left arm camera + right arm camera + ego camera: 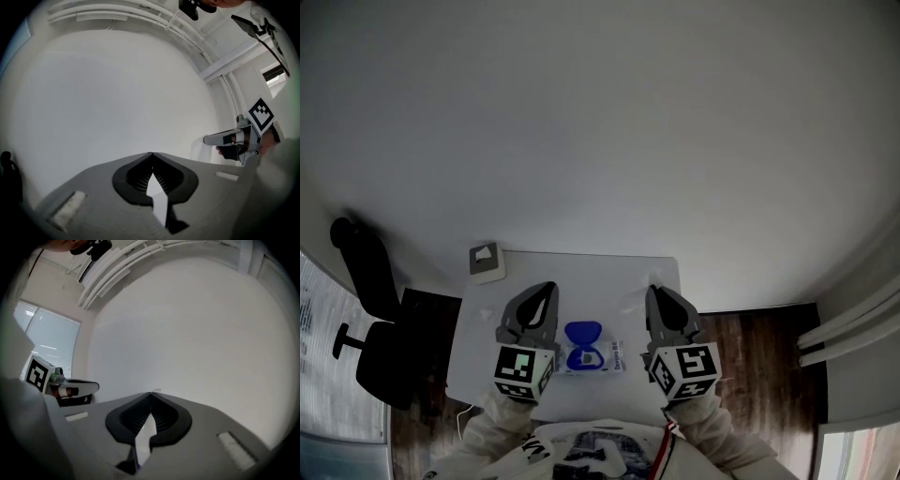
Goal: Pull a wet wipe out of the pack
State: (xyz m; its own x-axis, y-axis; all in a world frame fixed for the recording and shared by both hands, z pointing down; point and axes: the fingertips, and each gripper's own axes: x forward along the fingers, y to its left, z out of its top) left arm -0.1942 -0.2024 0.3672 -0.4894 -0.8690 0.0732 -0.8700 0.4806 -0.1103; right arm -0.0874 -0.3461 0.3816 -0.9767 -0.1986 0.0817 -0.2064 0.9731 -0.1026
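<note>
Wet wipe pack (598,359) lies low in the middle of the frame on the white counter (581,281), its blue lid (583,335) flipped open, between two raised claws. The left claw (151,153) is pressed together on nothing. The right claw (150,393) seems to pinch a pale wet wipe (202,149) at its very tip, so the sheet could slip free. A small box (487,262) at the counter's upper-left corner and a black chair (370,319) stand well clear.

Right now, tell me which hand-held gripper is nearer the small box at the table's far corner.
Left. The left hand-held gripper hangs just beside the box, toward the person; the right hand-held gripper is on the far side of the pack from it.
</note>
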